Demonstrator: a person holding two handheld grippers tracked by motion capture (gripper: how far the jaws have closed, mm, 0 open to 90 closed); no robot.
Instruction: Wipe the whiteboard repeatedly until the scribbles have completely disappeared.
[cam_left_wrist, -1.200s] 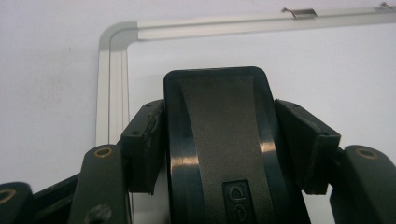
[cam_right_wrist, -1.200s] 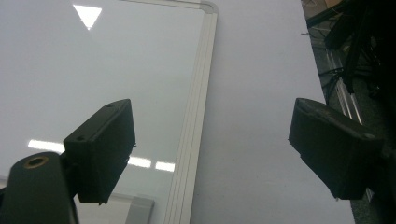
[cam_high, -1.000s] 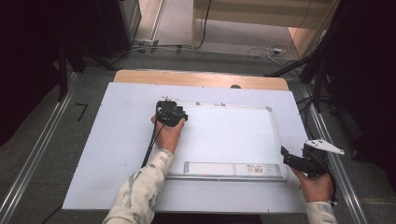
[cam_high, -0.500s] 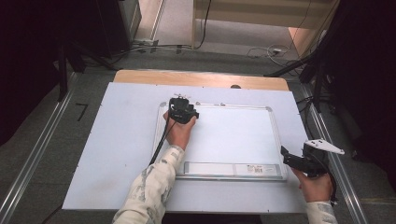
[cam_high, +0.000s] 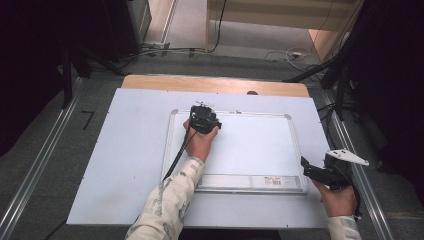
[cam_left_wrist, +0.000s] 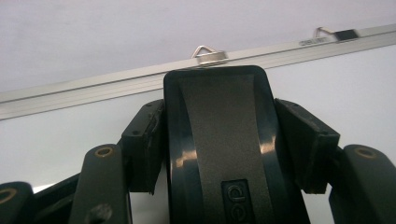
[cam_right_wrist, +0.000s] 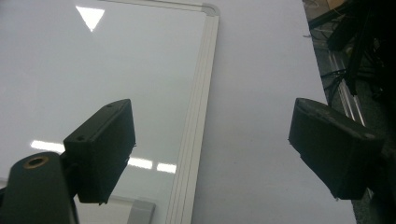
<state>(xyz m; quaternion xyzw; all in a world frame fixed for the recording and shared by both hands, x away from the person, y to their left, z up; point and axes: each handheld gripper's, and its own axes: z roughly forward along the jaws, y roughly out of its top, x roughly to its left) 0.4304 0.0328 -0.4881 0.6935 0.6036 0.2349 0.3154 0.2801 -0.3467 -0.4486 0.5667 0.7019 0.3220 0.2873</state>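
Observation:
A white whiteboard (cam_high: 250, 145) with a silver frame (cam_high: 296, 150) lies flat on the table. My left gripper (cam_high: 202, 112) is over the board's upper left part, close to the top edge, and is shut on a black board eraser (cam_left_wrist: 219, 121). The eraser stands between the two pads (cam_left_wrist: 303, 140) in the left gripper view, just short of the frame (cam_left_wrist: 93, 88) and a hanging clip (cam_left_wrist: 210, 53). My right gripper (cam_high: 309, 169) hovers at the board's lower right corner, open with nothing between its fingers (cam_right_wrist: 105, 144). The board's right frame (cam_right_wrist: 201, 93) runs under it.
A white sheet (cam_high: 130, 150) covers the table, with a wooden strip (cam_high: 215, 84) along the far edge. A pen tray (cam_high: 250, 182) runs along the board's near edge. Metal rails (cam_high: 40, 165) and cables (cam_high: 165, 50) are on the floor around the table.
My left gripper has slid to the right along the board's top edge with the eraser in it. The right gripper has stayed where it was.

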